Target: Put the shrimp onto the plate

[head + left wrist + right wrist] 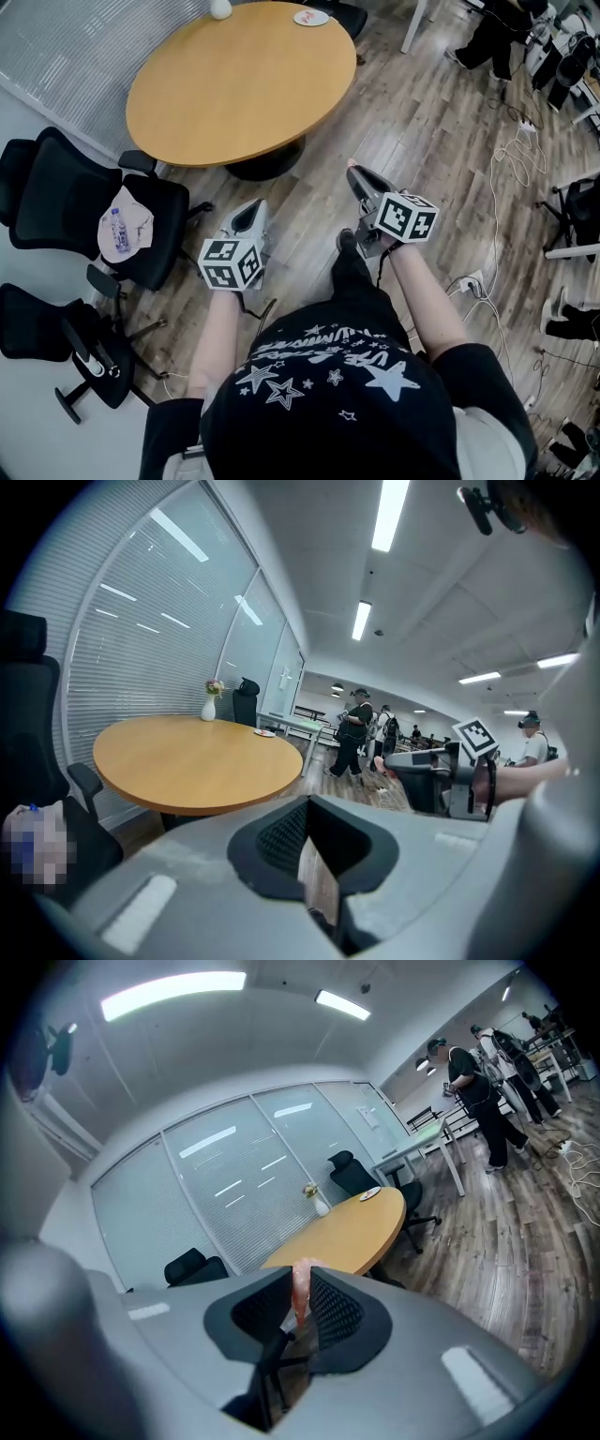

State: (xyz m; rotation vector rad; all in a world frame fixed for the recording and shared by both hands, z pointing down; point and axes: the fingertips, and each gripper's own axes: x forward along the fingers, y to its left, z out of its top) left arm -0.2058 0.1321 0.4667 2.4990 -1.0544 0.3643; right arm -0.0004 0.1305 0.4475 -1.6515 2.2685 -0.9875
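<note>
A pink shrimp point(300, 1290) is pinched upright between the pads of my right gripper point(302, 1299), which is shut on it. In the head view that gripper point(354, 172) hangs over the wooden floor, short of the round wooden table point(244, 84). The small white plate point(311, 17) lies at the table's far edge, also visible as the plate point(370, 1193) and the plate point(265, 732). My left gripper point(250, 210) is shut with nothing in it, level with the right one and to its left. From the left gripper point(311, 819) the right gripper shows with the shrimp point(379, 761) at its tip.
A white vase point(220, 9) stands at the table's far left rim. Black office chairs point(103, 211) sit to the left, one carrying a bottle point(118, 230). Cables point(506, 178) and a power strip point(472, 281) lie on the floor at right. People point(473, 1077) stand farther off.
</note>
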